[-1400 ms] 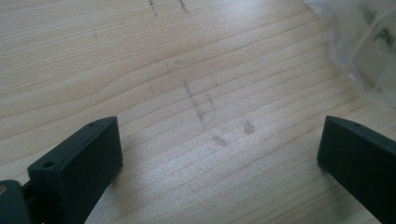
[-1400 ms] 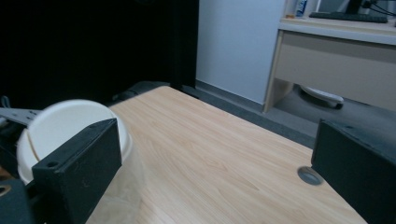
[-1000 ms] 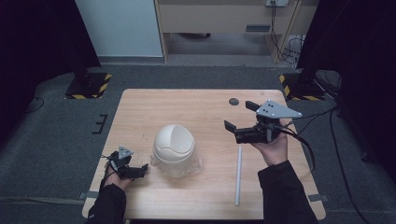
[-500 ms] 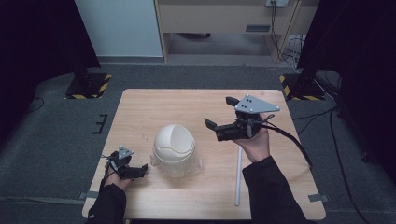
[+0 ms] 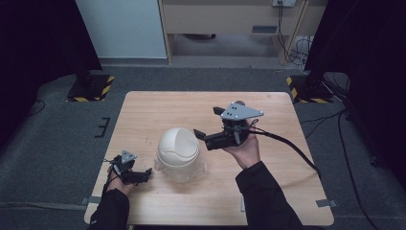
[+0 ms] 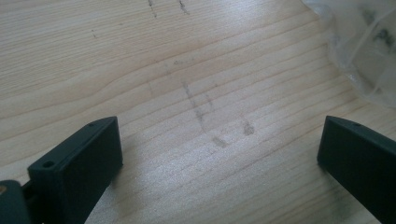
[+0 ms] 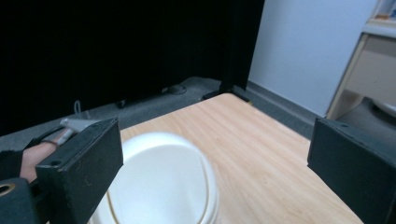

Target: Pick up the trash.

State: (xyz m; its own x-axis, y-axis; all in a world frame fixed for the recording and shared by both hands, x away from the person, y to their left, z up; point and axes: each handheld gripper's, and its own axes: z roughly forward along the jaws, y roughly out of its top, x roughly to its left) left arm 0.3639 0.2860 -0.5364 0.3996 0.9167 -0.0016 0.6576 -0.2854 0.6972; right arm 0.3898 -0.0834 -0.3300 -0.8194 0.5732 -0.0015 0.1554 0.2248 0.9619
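A white domed object [image 5: 178, 145] stands mid-table inside a clear plastic wrap [image 5: 194, 170]; in the right gripper view the white domed object [image 7: 161, 179] sits low between the jaws. My right gripper [image 5: 208, 122] hovers just right of the dome, pointing left at it, open with nothing held. At the table's front left my left gripper [image 5: 143, 174] rests low, open and empty, pointing toward the wrap. In the left gripper view my left gripper [image 6: 217, 135] spans bare wood, with the clear plastic wrap [image 6: 369, 46] at the upper right.
The wooden table [image 5: 158, 110] has free surface at the back and right. A thin white rod [image 5: 242, 207] lies near the front, mostly under the right forearm. A cable [image 5: 292, 148] trails right from the right gripper. Grey carpet surrounds the table.
My right gripper has moved left and slightly forward across the table, from the right side to beside the white dome. The left gripper has stayed put.
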